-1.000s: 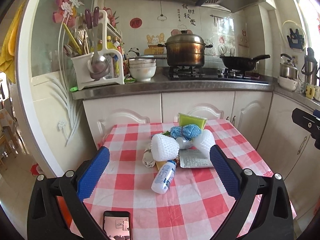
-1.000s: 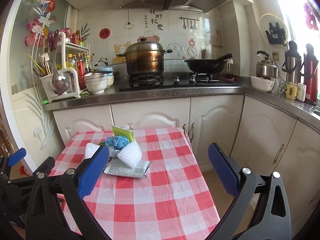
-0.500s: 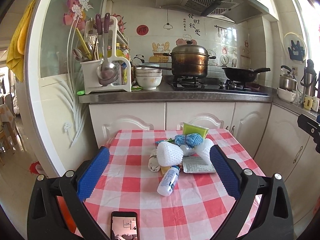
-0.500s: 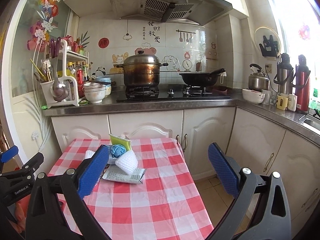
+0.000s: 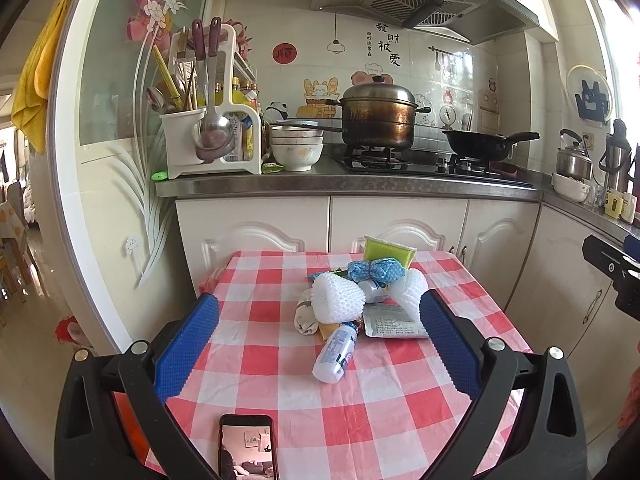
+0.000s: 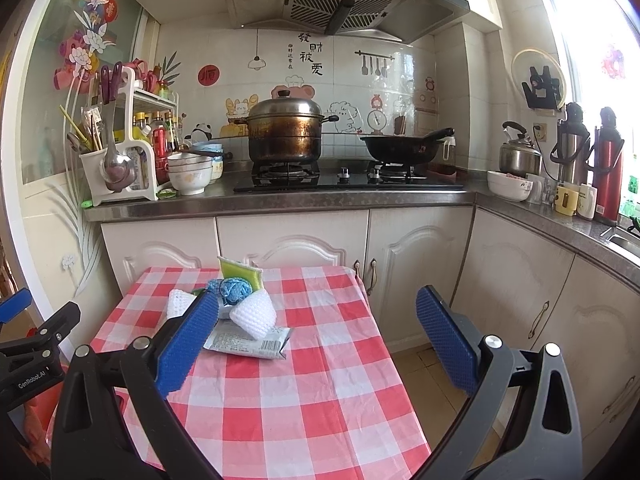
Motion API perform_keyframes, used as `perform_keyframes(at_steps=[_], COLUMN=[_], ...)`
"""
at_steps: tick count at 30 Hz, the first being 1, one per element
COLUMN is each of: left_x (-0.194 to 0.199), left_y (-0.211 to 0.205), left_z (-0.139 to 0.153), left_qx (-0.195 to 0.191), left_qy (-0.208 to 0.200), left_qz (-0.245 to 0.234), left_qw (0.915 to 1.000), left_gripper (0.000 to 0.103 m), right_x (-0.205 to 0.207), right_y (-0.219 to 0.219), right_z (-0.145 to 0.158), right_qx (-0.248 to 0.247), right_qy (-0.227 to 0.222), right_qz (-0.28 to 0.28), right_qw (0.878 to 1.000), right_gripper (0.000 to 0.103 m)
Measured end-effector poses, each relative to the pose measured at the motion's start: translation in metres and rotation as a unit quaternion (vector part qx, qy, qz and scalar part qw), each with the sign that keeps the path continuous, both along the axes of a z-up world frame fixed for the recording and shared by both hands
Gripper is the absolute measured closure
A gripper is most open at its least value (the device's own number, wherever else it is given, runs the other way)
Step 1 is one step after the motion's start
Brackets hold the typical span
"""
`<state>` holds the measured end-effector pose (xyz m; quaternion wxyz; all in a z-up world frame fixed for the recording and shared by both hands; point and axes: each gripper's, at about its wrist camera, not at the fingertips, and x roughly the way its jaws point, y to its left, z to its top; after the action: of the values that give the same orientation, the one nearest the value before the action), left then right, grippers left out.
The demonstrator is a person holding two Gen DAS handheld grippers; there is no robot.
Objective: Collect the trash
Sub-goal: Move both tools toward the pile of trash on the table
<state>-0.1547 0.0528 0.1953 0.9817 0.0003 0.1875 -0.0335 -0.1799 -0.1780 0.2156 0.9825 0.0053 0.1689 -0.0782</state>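
Observation:
A heap of trash lies on the red-checked table (image 5: 280, 364): a small white bottle (image 5: 335, 353), white foam nets (image 5: 337, 302), a silver wrapper (image 5: 390, 322), a blue net ball (image 5: 376, 271), a green packet (image 5: 388, 250) and a crumpled beige scrap (image 5: 306, 317). My left gripper (image 5: 318, 346) hovers open above the near table half, well short of the heap. In the right wrist view the same foam net (image 6: 255, 314), wrapper (image 6: 248, 342) and blue ball (image 6: 236, 289) show. My right gripper (image 6: 318, 344) hangs open over the table's right edge, holding nothing.
A black phone (image 5: 247, 446) lies at the near table edge. Behind the table run white cabinets (image 6: 292, 242) and a steel counter with a pot (image 6: 285, 130), a wok (image 6: 404, 148), bowls (image 5: 297, 146) and a utensil rack (image 5: 204, 136). Bare floor (image 6: 416, 364) lies right of the table.
Both grippers have risen and drawn back a little, so the heap sits lower and smaller in both views. Both stay open and nothing on the table has moved.

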Motion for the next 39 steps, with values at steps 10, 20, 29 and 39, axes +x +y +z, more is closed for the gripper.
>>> perform_keyframes(at_steps=[10, 20, 29, 39], left_x=[0.007, 0.019, 0.042, 0.097], left_y=[0.0, 0.0, 0.006, 0.015], left_z=[-0.008, -0.024, -0.05, -0.083], left_qx=[-0.001, 0.0, -0.006, -0.007], left_qy=[0.009, 0.023, 0.064, 0.126], left_qz=[0.0, -0.007, -0.017, -0.038], left_qw=[1.0, 0.9997, 0.9978, 0.9913], left_gripper=[0.004, 0.004, 0.004, 0.004], right_x=[0.011, 0.025, 0.047, 0.09], right_y=[-0.001, -0.003, -0.003, -0.023], right_z=[-0.014, -0.028, -0.055, -0.095], right_qx=[-0.003, 0.001, 0.024, 0.123], right_qy=[0.018, 0.03, 0.064, 0.112], right_qz=[0.006, 0.016, 0.059, 0.112], right_qw=[1.0, 0.999, 0.996, 0.98], right_gripper=[0.003, 0.003, 0.003, 0.003])
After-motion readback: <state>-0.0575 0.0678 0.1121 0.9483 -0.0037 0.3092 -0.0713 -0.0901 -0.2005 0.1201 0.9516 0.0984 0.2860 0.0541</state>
